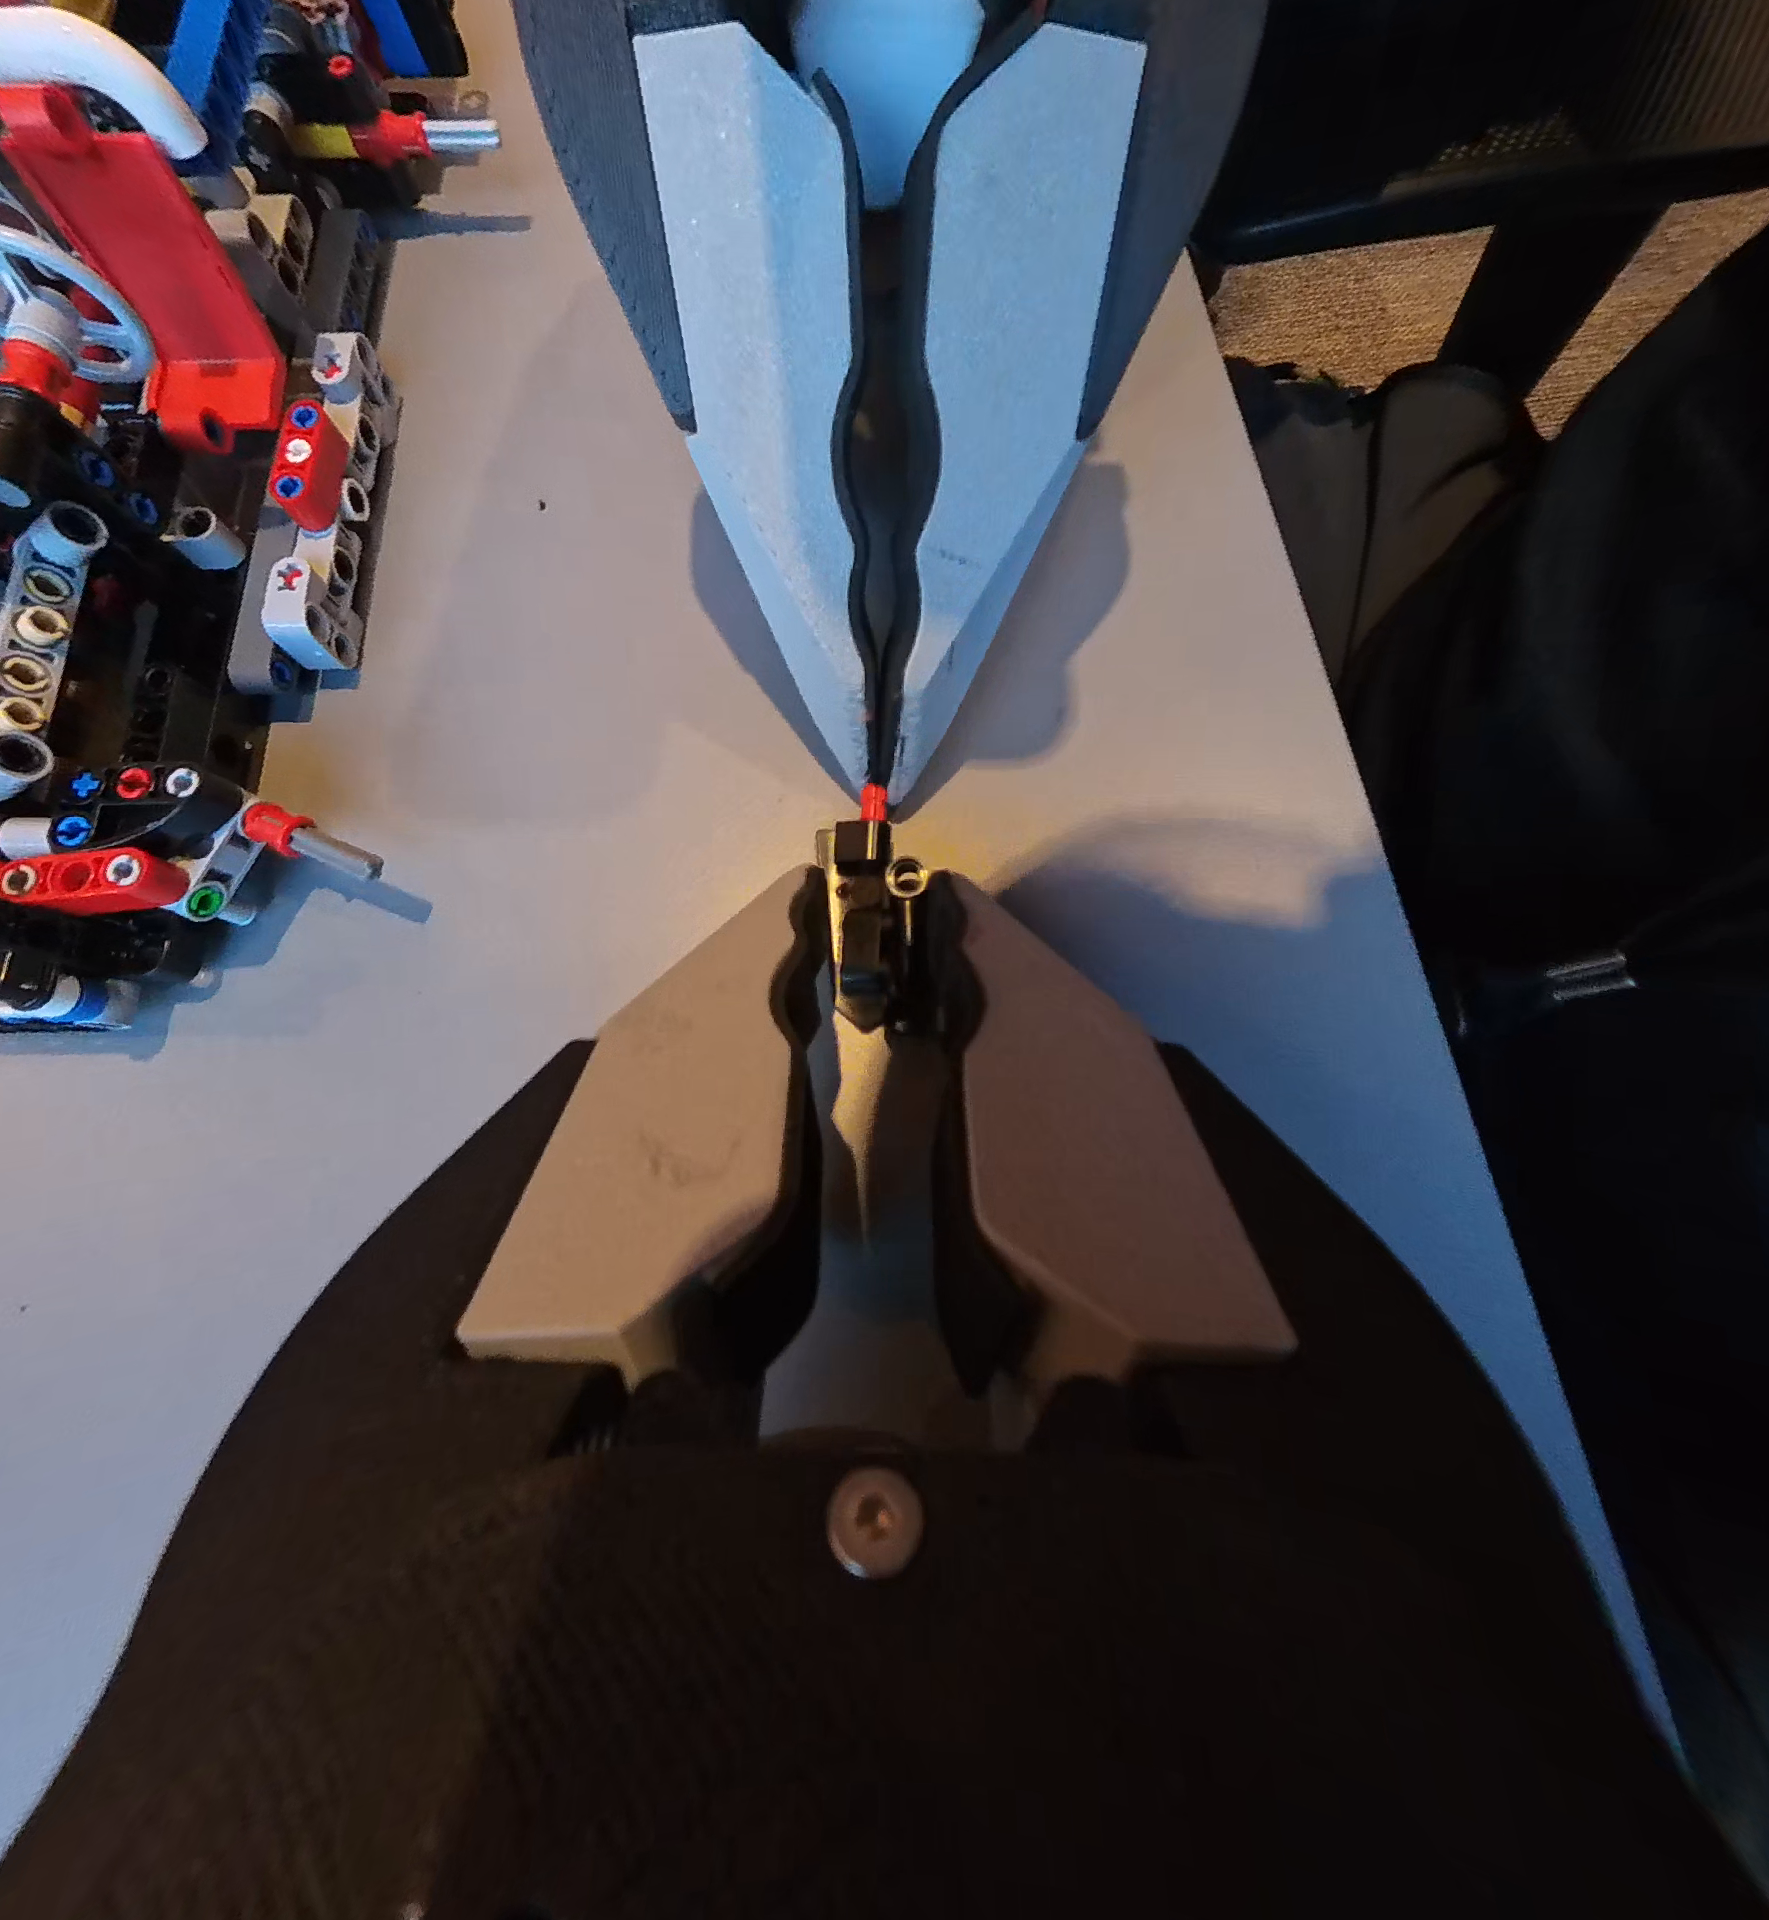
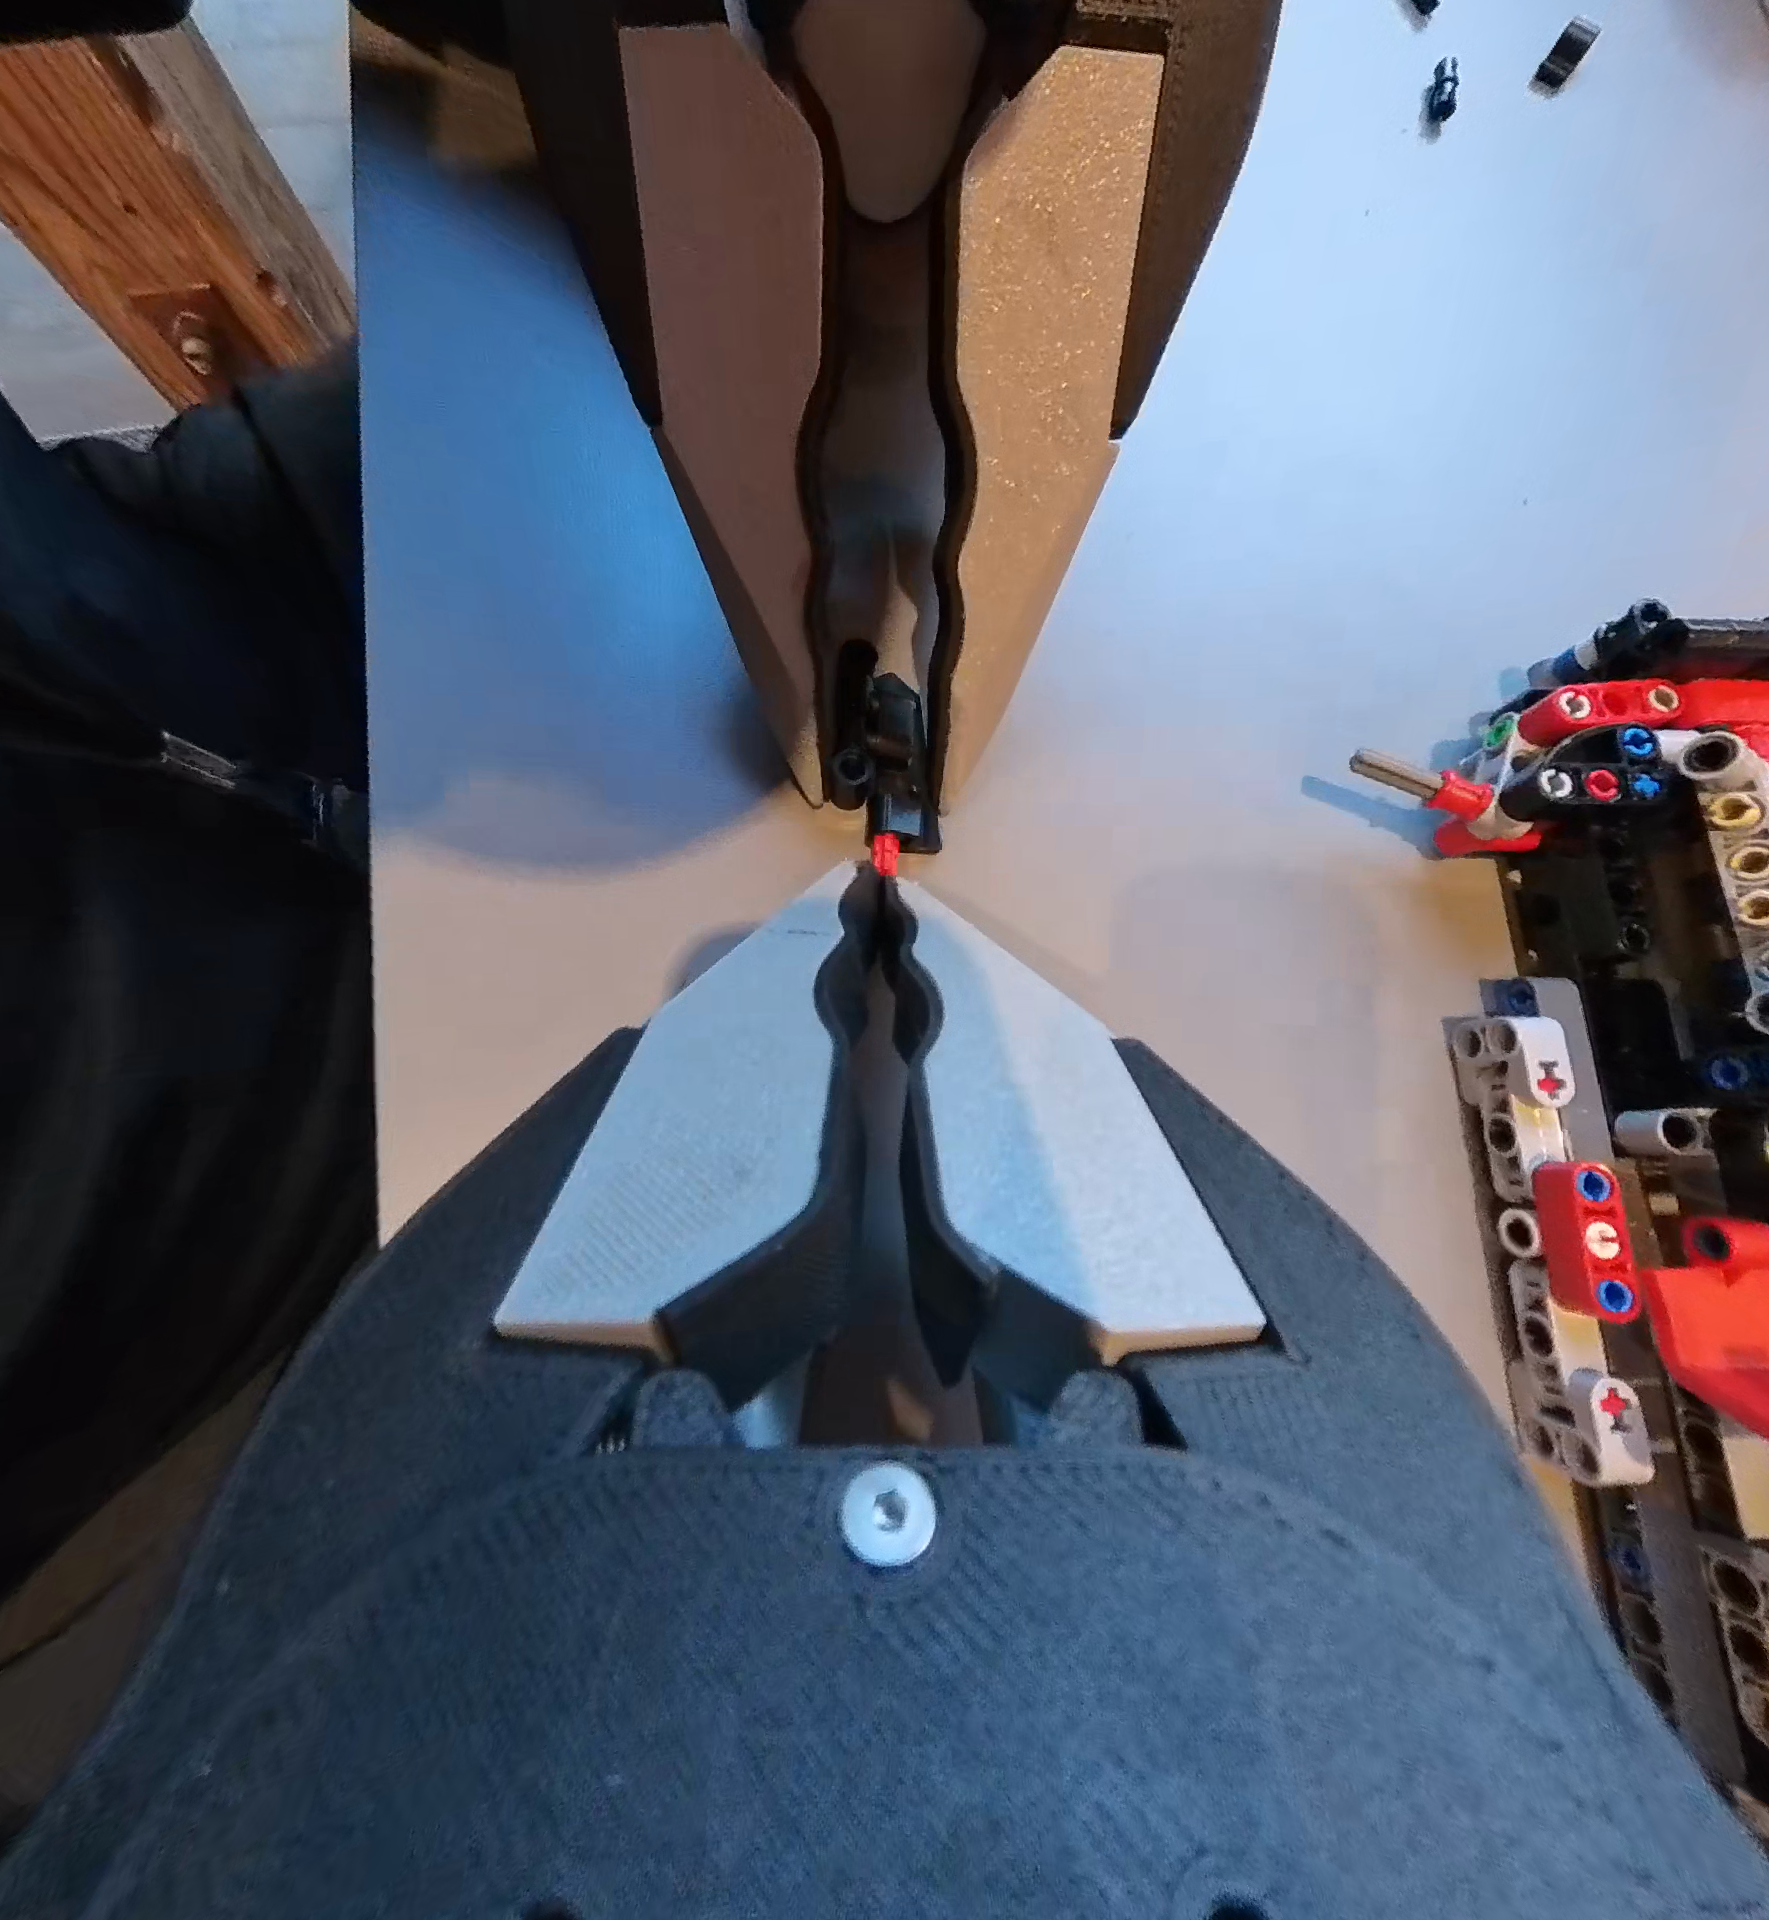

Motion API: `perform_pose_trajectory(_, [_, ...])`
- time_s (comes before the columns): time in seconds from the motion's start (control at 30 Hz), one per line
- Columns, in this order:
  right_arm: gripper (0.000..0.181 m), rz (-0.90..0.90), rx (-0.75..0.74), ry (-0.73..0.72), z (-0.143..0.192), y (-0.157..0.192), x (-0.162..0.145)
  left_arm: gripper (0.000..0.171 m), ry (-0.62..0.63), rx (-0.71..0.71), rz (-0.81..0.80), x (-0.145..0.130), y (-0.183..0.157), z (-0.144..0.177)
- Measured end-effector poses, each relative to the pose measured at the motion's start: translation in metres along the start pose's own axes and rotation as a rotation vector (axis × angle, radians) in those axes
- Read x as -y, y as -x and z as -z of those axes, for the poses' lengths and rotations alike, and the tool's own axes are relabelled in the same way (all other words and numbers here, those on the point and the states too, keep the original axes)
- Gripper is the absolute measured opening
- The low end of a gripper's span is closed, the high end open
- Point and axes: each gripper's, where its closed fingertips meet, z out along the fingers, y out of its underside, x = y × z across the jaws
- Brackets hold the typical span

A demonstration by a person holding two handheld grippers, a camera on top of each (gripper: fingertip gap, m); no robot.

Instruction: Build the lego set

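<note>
Left gripper [image 1: 875, 883]: fingers clenched on a small black assembly [image 1: 867, 925], tips facing the right gripper.
Right gripper [image 2: 885, 883]: fingers pinched tight on a red pin [image 2: 884, 858], which touches the assembly's black end.
Desk [image 1: 547, 582]: white, beneath both.
Model [image 2: 1690, 1039]: partly built, beside the grippers, apart.

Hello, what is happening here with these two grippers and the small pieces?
A person is building a lego set with two handheld grippers. The left gripper is shut on a small black piece. The right gripper pinches a thin red pin, its end at the black piece's socket. The half-built model sits aside on the white table.
</note>
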Motion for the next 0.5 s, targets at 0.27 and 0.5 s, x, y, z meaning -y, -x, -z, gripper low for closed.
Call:
perform_pose_trajectory(0.27, [0.0,0.04,0.034,-0.015,-0.0087,-0.0005,0.0078,0.011,-0.006,0.016,-0.012,0.0009,-0.0008,-0.0011])
perform_pose_trajectory(0.5, [0.0,0.0,0.082,-0.013,-0.0056,-0.0001,0.0056,0.011,-0.009,0.036,0.026,0.0023,0.0042,-0.0013])
